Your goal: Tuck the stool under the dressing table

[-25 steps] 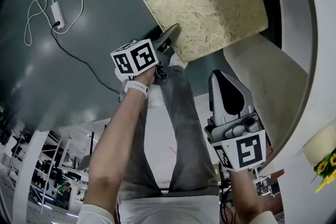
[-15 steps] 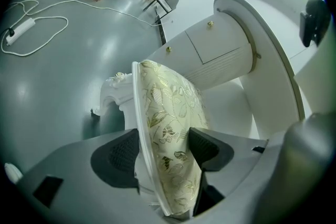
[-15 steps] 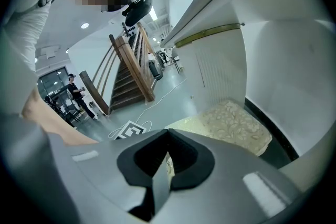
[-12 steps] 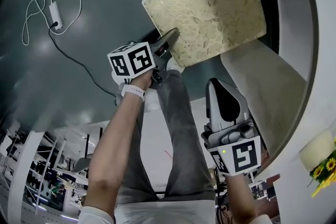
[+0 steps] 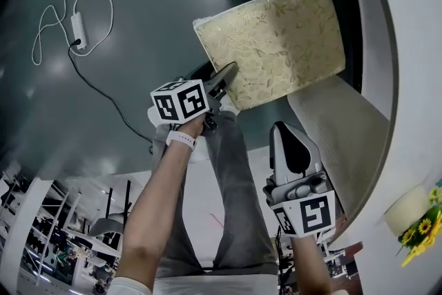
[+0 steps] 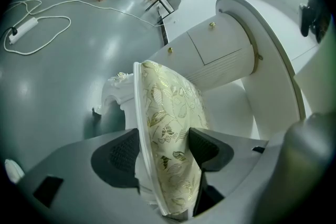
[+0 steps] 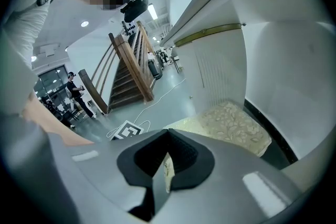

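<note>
Both left gripper (image 6: 164, 150) jaws pinch the stool (image 6: 167, 102) at its edge.

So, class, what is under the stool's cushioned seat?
A white carved frame and one pad of the left gripper, which clamps the seat. The rest is hidden by the seat itself.

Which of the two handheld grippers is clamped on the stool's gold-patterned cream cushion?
The left gripper: its jaws squeeze the edge of the gold-patterned cream stool cushion, while the right gripper is shut on nothing and hangs apart from it.
</note>
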`<action>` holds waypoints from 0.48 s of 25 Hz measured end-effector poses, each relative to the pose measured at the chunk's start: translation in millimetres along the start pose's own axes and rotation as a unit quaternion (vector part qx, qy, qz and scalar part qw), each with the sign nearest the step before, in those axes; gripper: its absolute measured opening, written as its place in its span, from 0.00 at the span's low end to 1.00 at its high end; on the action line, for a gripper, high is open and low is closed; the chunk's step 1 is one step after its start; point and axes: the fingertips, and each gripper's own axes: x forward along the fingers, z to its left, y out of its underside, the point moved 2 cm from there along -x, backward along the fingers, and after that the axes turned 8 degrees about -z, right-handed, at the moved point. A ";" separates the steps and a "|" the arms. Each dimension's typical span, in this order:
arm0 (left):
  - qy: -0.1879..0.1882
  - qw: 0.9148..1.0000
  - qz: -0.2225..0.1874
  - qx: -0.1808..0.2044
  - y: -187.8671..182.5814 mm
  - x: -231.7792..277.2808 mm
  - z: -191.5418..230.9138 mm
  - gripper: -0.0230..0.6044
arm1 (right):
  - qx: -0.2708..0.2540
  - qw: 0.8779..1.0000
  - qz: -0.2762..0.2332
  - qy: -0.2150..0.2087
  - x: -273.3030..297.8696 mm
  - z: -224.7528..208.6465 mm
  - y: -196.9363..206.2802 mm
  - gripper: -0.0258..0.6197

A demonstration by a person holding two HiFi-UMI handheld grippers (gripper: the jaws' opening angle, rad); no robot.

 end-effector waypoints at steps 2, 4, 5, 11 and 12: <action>-0.002 1.000 0.001 -0.004 1.7 -0.7 -0.1 0.52 | -0.004 1.000 -0.002 0.003 4.9 -3.2 -2.8 0.06; -0.006 1.000 -0.002 -0.012 2.9 -1.7 0.2 0.51 | -0.006 1.000 -0.005 0.005 11.1 -4.6 -6.1 0.06; -0.008 1.000 -0.003 -0.017 4.1 -2.2 0.3 0.50 | -0.007 1.000 -0.006 0.005 14.4 -3.9 -7.4 0.06; -0.005 0.999 0.004 -0.047 16.9 -5.3 0.5 0.49 | -0.013 1.000 0.001 0.007 35.1 10.1 -10.3 0.06; -0.006 0.999 0.003 -0.049 17.8 -3.6 0.9 0.49 | -0.013 1.000 0.001 0.008 37.3 10.1 -9.8 0.06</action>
